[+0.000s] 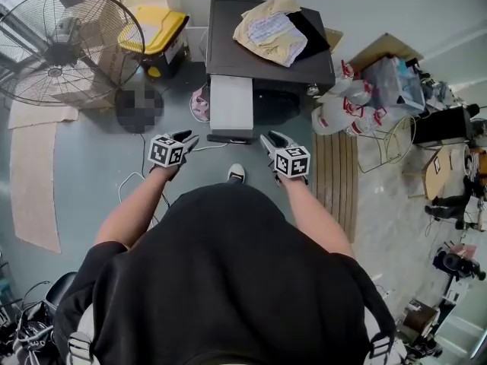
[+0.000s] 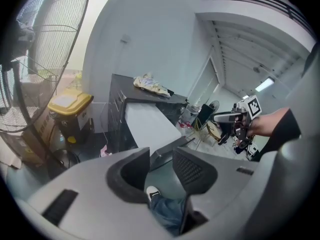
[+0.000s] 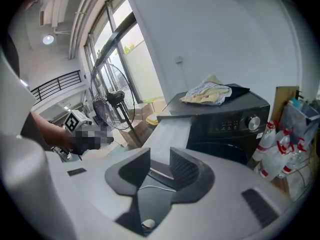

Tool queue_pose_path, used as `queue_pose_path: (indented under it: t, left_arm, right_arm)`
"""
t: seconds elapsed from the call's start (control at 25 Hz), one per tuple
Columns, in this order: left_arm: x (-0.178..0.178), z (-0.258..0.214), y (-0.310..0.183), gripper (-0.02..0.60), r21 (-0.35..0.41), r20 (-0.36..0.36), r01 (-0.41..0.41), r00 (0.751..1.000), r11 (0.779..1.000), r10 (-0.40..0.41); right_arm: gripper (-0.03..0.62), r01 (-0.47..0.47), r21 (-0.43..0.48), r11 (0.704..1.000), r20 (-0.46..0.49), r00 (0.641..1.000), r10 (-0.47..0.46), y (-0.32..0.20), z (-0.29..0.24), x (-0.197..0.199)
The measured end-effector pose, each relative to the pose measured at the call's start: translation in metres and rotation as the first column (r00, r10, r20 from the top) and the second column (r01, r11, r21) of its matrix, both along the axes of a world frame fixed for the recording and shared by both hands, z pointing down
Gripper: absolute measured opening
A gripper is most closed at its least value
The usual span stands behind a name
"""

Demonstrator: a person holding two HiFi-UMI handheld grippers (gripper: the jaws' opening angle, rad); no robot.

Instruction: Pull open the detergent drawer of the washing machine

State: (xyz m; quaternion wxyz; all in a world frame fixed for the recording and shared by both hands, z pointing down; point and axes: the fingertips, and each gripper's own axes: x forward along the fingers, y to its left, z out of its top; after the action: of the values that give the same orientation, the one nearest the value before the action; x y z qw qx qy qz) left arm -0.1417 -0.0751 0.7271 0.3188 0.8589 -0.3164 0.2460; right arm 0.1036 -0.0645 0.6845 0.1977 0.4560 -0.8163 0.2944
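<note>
The left claw (image 2: 160, 156) and the right claw (image 3: 159, 156) both hang with jaws apart and nothing between the pads, side by side above the floor (image 1: 99, 166) and short of the washing machine (image 1: 270, 63). Ahead of them, and between the two, the detergent drawer (image 1: 230, 105) stands pulled out from the machine's front, at the left claw's side of the cabinet: a long, pale, flat-topped slab with square corners against the dark, matte, boxy body. Nothing lies between either claw and the drawer's near end; below them are only a shoe (image 1: 237, 173) and a thin white cable (image 1: 209, 147) curling on the floor. On top of the machine, beyond the drawer, lies a crumpled heap of cloths (image 1: 274, 33), soft cream and pale checked fabric over a black piece. A round dial (image 3: 255, 122) sits on the glossy black front panel. Out past the left claw stand a big round wire-cage fan (image 1: 61, 44) and a box with a yellow plastic lid (image 1: 156, 29). Out past the right claw, clear plastic bottles (image 1: 338, 112) with red labels cluster by the machine, and a slatted wooden board (image 1: 335, 173) lies flat on the floor.
</note>
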Motion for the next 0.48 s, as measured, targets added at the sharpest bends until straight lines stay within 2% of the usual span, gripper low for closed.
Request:
queue_pose_path:
  t: [0.24,0.48]
  left_arm:
    - [-0.004,-0.031,0.006,0.147,0.052,-0.039,0.016,0.999,0.999,-0.014]
    - [-0.012,-0.046,0.011,0.147,0.085,-0.048,0.013,0.999,0.996,-0.009]
  right_arm:
    - [0.121,-0.041,0.054,0.998,0.038,0.999,0.039,0.005,-0.030,0.002]
    - [0.121,-0.068,0.093,0.993,0.049,0.997,0.063,0.013,-0.048,0.001]
